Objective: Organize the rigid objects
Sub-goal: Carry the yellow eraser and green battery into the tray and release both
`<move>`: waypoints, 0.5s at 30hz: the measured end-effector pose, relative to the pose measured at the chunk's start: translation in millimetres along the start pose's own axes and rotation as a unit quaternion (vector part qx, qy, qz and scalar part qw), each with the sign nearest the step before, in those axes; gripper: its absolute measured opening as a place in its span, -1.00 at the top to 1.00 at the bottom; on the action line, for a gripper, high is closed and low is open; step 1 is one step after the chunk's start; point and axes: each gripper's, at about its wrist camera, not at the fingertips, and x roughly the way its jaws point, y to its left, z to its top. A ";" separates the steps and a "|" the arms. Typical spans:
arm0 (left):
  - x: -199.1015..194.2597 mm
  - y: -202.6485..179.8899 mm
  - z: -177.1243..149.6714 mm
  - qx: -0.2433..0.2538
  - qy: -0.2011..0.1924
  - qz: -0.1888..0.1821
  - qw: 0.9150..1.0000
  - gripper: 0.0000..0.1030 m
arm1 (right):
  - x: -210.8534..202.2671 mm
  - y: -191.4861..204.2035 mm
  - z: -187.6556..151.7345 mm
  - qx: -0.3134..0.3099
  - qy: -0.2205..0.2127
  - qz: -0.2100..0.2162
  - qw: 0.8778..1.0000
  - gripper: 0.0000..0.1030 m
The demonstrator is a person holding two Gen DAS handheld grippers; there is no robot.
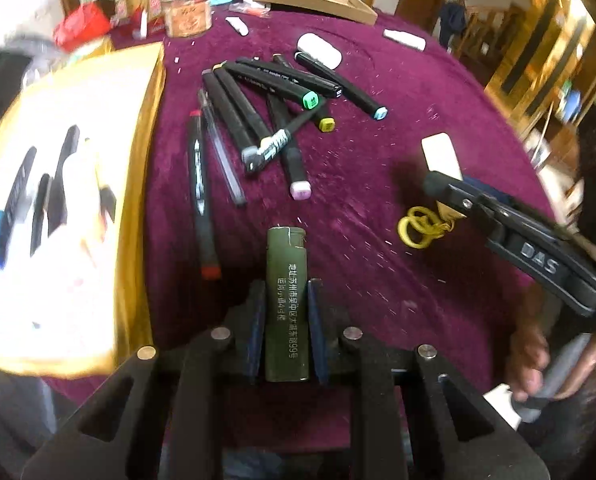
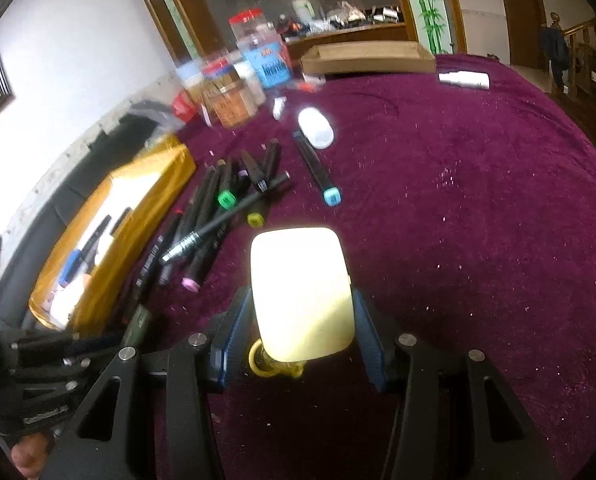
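On the far left, tray: a gold-sided tray point(image 1: 149, 128) with a white floor sits at the table's left edge, holding several dark pens and a blue-ended piece; glare and blur prevent an exact count.
Marker pile: a loose heap of black markers point(image 1: 257, 112) lies on the purple cloth point(image 1: 378, 200) just right of the tray, ahead of the left gripper; caps visible are one green, one yellow, one pink, one light blue, one grey, plus a red-ended pen alongside.
Left gripper: the left gripper point(image 1: 285, 300) has its two fingers drawn in tight on one olive-green lighter point(image 1: 286, 304), which stands lengthwise between the pads, its top poking forward past the tips.
White oval case: one point(image 1: 319, 50) lies touching the far end of the blue-capped marker.
Right gripper: the right gripper point(image 2: 302, 320) clamps one pale yellow rounded block point(image 2: 302, 292), a pad pressed to each side; a yellow ring point(image 2: 257, 360) hangs at its near end.
Background: one cardboard box point(image 2: 366, 60) and jars at the far edge.
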 end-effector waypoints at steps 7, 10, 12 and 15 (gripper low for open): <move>-38.0 18.3 -6.0 -0.028 -0.040 -0.031 0.998 0.66 | -8.5 16.4 -15.4 0.035 -0.003 0.053 0.998 0.13; -54.7 33.4 -2.4 -0.046 -0.055 -0.046 0.996 0.66 | -13.4 48.9 -17.5 0.021 -0.003 0.082 0.996 0.13; -67.7 48.0 1.0 -0.059 -0.066 -0.048 0.995 0.66 | -19.0 73.3 -11.2 0.010 -0.008 0.106 0.994 0.13; -88.6 70.2 1.3 -0.081 -0.086 -0.048 0.992 0.66 | -23.1 102.2 4.2 0.002 -0.009 0.142 0.990 0.13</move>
